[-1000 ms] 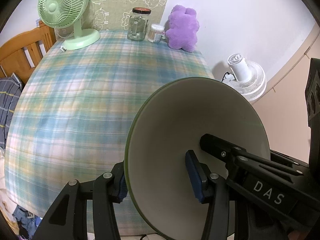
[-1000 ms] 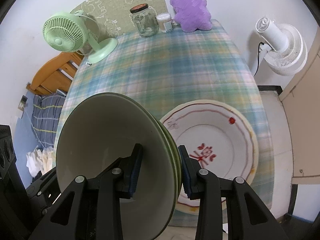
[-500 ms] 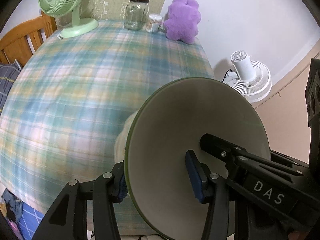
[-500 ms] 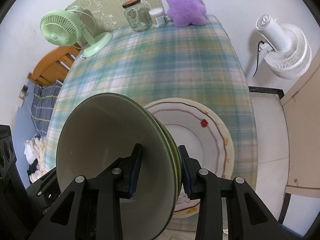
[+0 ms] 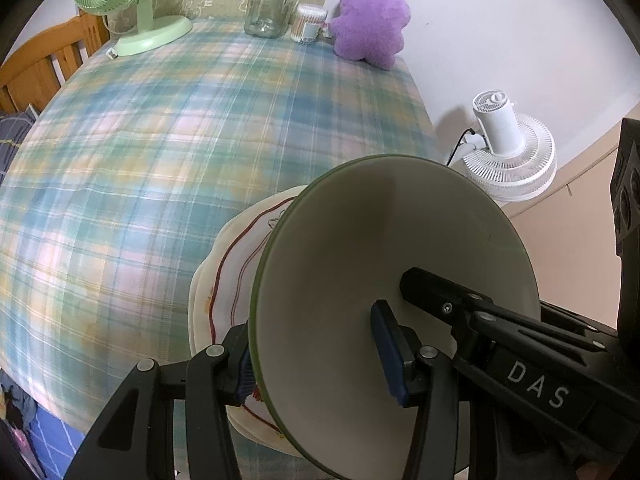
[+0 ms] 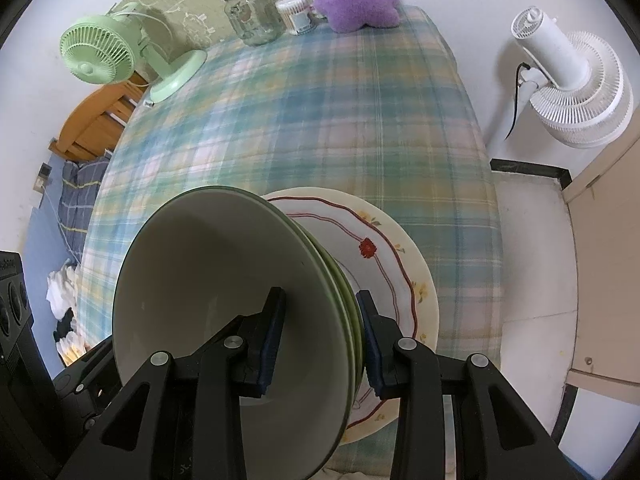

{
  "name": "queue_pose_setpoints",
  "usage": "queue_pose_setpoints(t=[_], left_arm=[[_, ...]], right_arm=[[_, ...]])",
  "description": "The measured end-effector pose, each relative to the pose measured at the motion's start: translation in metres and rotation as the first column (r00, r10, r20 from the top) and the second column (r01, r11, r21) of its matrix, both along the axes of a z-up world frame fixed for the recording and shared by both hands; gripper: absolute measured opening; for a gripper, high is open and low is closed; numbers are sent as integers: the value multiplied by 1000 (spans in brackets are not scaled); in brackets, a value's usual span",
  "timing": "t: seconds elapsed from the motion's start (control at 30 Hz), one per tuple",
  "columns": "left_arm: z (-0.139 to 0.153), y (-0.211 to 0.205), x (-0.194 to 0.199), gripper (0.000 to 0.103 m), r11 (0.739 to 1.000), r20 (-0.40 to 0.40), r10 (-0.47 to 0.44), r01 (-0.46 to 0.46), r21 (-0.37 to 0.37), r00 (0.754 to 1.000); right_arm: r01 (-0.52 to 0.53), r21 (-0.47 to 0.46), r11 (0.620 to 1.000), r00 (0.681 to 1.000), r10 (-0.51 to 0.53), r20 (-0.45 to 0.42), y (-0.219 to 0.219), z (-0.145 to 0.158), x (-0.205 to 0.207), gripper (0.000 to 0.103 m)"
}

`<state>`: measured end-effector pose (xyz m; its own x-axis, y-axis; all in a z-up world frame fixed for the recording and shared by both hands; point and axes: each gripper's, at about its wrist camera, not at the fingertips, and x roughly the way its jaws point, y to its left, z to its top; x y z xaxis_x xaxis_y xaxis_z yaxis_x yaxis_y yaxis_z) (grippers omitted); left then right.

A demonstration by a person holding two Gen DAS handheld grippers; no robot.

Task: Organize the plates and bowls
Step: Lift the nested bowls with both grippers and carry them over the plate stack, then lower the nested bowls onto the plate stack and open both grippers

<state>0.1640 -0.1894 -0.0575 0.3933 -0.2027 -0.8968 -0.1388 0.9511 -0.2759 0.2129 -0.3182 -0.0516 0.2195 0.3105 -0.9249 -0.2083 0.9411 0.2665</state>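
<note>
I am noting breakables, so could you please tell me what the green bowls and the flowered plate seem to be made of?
Green bowls: probably glazed ceramic, with a smooth, softly glossy surface. Flowered plate: ceramic or perhaps melamine, cream with printed red lines and flowers.

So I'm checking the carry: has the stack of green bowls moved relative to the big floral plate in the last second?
Yes. The green bowls, clamped by both grippers, now overlap the floral plate on the plaid tablecloth; earlier they were beside it.
</note>
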Motion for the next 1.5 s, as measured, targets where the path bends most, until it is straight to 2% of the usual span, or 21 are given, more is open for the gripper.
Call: queue_pose_setpoints(t=[0.13,0.53,0.67,0.77,0.83,0.9,1.0,1.3,1.5], left_arm=[[-3,0,3,50,1000,3,10,-10,0,1000],[-7,0,2,49,1000,15,27,-27,-5,1000],[-5,-4,-2,49,999,21,23,-23,30,1000],[-6,-4,-7,59,998,18,35,-36,50,999],[-7,-4,-10,67,997,10,50,-51,61,999],[-8,-4,-13,76,997,6,55,-55,63,998],[-2,-6,-17,79,995,19,49,-50,91,999],[35,0,-29,82,986,131,-19,-4,169,991],[59,32,-41,83,981,232,-49,4,192,972]], right_arm=[[-8,1,1000,1000,9,-15,0,-6,5,39],[2,14,1000,1000,-3,26,-1,-7,5,40],[9,11,1000,999,-9,51,-1,-6,0,40],[19,20,1000,998,-20,52,-4,-8,-4,43],[33,4,999,997,-33,64,-7,-10,-6,58],[39,-30,999,996,-37,77,-9,-10,-6,64],[40,-28,999,996,-37,81,-13,-10,-9,65],[88,-51,995,982,-79,171,-17,26,-27,70],[151,-75,986,956,-126,266,-2,56,-43,71]])
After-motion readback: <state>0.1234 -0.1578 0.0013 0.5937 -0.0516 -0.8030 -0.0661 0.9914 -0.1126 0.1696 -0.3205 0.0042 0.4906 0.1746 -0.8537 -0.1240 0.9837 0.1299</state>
